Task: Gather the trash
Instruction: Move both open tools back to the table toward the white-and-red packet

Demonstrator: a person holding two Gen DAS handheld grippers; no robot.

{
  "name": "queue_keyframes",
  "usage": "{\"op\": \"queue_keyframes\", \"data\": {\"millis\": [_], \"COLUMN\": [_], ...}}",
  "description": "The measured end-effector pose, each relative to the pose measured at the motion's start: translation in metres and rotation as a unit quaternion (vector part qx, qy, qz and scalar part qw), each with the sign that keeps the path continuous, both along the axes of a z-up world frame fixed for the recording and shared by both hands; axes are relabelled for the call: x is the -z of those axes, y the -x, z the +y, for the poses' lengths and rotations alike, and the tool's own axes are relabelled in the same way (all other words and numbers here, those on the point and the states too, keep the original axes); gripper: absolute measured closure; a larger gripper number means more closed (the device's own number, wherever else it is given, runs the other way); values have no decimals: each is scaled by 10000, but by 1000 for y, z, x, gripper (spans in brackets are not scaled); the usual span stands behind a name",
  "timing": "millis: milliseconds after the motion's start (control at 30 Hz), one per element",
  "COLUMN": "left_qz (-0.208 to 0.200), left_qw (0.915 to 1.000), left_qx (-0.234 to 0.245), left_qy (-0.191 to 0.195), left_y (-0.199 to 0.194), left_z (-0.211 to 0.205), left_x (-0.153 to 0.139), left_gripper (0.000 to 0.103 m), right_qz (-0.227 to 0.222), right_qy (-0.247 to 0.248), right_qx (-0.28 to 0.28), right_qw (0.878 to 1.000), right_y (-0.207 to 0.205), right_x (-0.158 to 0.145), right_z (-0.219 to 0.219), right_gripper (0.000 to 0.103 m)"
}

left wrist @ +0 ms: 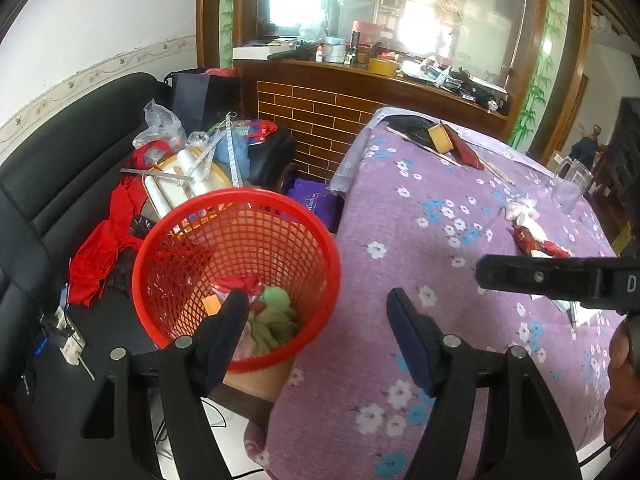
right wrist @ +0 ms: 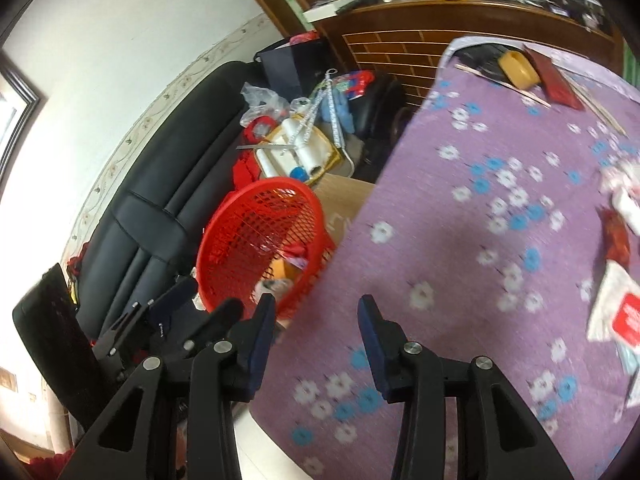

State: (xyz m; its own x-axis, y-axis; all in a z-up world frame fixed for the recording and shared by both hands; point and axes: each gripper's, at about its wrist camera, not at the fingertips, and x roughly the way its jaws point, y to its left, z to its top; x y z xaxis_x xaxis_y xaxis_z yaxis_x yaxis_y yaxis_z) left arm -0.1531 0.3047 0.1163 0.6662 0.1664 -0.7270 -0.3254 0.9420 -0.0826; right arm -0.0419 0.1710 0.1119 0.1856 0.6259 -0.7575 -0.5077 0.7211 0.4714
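Both grippers are empty, so this looks like the gap between a drop and the next pick. The left gripper (left wrist: pixel 316 308) hangs with jaws apart, one finger over the red basket (left wrist: pixel 236 216) at lower left, already holding scraps. The right gripper (right wrist: pixel 316 320) is open too, angled down over the purple tablecloth (right wrist: pixel 460 240). Next call: reach right for the wrappers (left wrist: pixel 532 236) at mid-right.

The red mesh basket (left wrist: pixel 236 276) stands open-topped against the near-left edge of the worktop (left wrist: pixel 420 248); its mouth is unobstructed from above. Left of the basket, the black sofa (left wrist: pixel 60 184) carries piled clutter (left wrist: pixel 180 160). Right of the basket, the cloth-covered surface is bare up to the wrappers (left wrist: pixel 536 236). Behind the basket, a brick-patterned counter (left wrist: pixel 320 116) blocks passage.
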Motion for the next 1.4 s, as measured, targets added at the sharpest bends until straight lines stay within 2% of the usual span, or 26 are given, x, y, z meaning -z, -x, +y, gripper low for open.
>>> {"op": "queue_keyframes", "data": {"millis": [367, 633, 900, 1200, 1400], "left_qz": [26, 135, 285, 362, 405], "left_qw": [9998, 9959, 9838, 9703, 9588], "left_qx": [157, 881, 1760, 2383, 2788], "left_qy": [-83, -128, -177, -212, -371], "left_y": [11, -1, -17, -45, -82], "left_z": [-51, -119, -193, -238, -265], "left_x": [-3, 1, 9, 10, 11], "left_gripper": [33, 33, 33, 32, 30], "right_qz": [159, 322, 478, 484, 390], "right_qy": [96, 204, 184, 7, -92], "right_qx": [383, 1007, 1602, 2332, 2859], "right_qw": [9991, 9942, 9858, 9712, 9574], "right_y": [15, 12, 19, 28, 40], "right_x": [15, 26, 33, 31, 25], "right_z": [-83, -157, -227, -298, -346], "right_gripper": [57, 57, 57, 57, 57]}}
